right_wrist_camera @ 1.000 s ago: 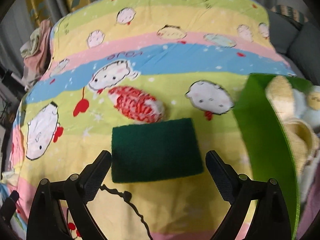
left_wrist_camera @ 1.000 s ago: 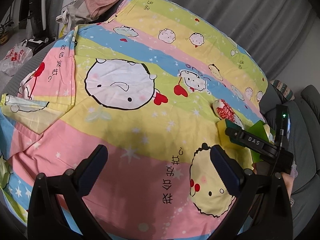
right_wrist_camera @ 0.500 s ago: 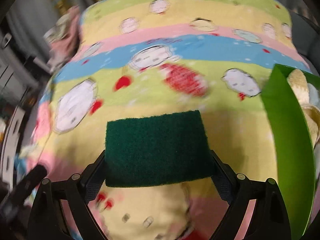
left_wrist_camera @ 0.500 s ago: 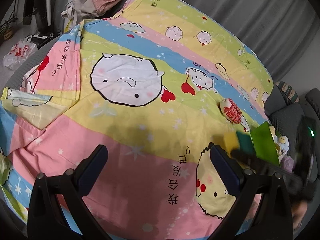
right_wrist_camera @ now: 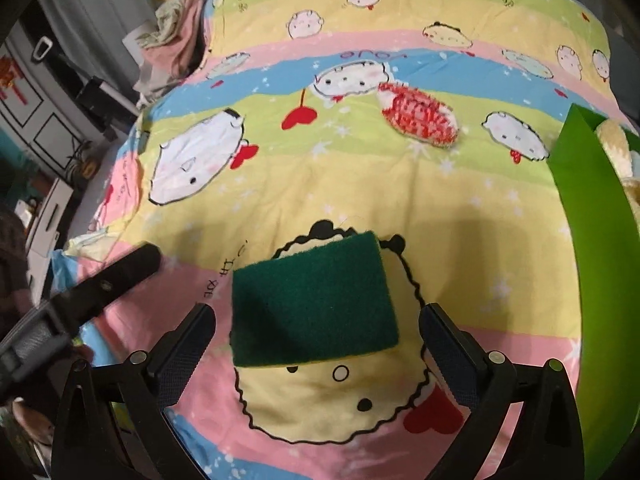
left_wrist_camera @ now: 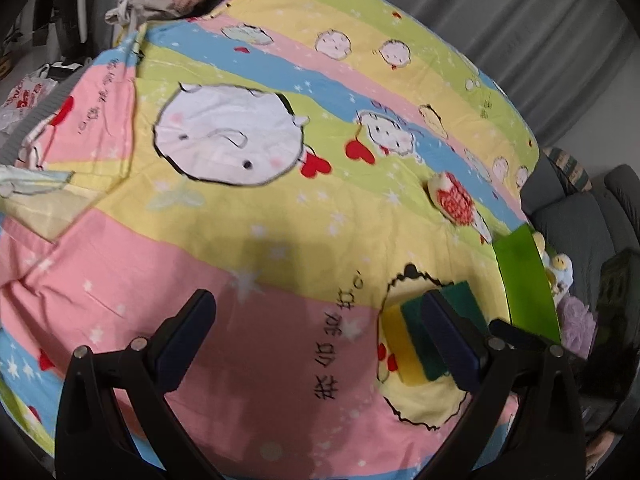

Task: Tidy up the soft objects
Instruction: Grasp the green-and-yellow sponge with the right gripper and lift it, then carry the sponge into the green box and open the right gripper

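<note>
Right gripper points steeply down at the sheet, jaws spread wide, having just been opening. The sponge lies between and just ahead of the fingers, clear of both pads, flat on the sheet.

Left gripper angles down over the pink stripe, jaws wide apart, nothing between them. Its right finger partly covers the sponge in its own view; whether they touch cannot be told. In the right wrist view, one left finger juts in from the left, near the sponge but apart from it.

Sponge: rectangular, dark green scouring face up, yellow foam showing along its near edge and side. It sits skewed on a printed yellow cartoon figure.

A red-and-white pad lies well ahead of the right gripper, alone on the green stripe. To the gripper's right stands a green bin, wall upright, plush toys inside. Open sheet runs ahead and to the left. A clothes heap sits at the far left corner.
</note>
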`<state>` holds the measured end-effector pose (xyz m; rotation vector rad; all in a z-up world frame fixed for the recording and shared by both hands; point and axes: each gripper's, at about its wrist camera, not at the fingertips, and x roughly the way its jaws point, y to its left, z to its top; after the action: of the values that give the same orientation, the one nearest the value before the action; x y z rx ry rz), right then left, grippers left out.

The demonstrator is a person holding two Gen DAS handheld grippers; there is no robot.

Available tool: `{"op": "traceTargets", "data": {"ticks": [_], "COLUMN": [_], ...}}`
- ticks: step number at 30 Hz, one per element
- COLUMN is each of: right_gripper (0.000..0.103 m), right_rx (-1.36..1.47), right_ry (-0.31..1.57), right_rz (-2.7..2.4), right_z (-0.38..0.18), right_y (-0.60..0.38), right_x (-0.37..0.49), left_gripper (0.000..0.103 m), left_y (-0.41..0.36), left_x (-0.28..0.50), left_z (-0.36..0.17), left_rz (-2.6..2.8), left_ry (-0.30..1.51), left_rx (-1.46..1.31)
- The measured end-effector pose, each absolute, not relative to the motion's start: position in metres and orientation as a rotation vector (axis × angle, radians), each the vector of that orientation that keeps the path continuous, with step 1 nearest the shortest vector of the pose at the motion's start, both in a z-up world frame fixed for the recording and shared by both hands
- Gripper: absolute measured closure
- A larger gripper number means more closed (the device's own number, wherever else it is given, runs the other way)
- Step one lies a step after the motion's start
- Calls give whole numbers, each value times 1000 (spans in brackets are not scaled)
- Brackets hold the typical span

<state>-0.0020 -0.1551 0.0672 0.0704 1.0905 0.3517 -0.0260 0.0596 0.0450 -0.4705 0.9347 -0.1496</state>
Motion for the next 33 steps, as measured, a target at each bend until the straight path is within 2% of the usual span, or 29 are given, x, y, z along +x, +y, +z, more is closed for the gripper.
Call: {"op": "traceTargets", "data": {"ticks": [5,6,7,8,11,13,15,16,22,28,33], "right_gripper": [2,4,12,21,37,43,45,47,48,48,47], "right_rx": [251,276,287,303,364,394,397,394,370,376,396], "right_ry": [1035,1020,1011,1011,1053,1084,1101,1107,1067,858,725], "right_rz": [356,358,356,354,364,378,389,393,394,342,239], "right_z": [76,77,77,75,64,56,50,48,63,124,155], "right_y": [-183,-188,-191,-194,-196,-197,-194,-192,-195,-235,-280], "right_x": [5,6,7,10,18,22,24,24,10,-18,-37], "left_gripper": [2,4,5,9,22,31,46,48,48,47,47], "left_y": [40,35,29,24,8,-1,-8,-11,-31,-73,-121], "left_x": [-29,-29,-30,-31,-35,-37,-37,-36,-46,-46,-33], "left_z": [38,36,35,34,33,34,34,34,68,111,131], "left_rz": [-270,-293,-316,-337,-380,-391,-433,-461,-504,-621,-714], "left_ry": [973,981,988,992,973,954,949,947,814,662,644], "left_rx": [-502,-506,-506,-503,-460,-422,-417,-424,-334,-232,-233]}}
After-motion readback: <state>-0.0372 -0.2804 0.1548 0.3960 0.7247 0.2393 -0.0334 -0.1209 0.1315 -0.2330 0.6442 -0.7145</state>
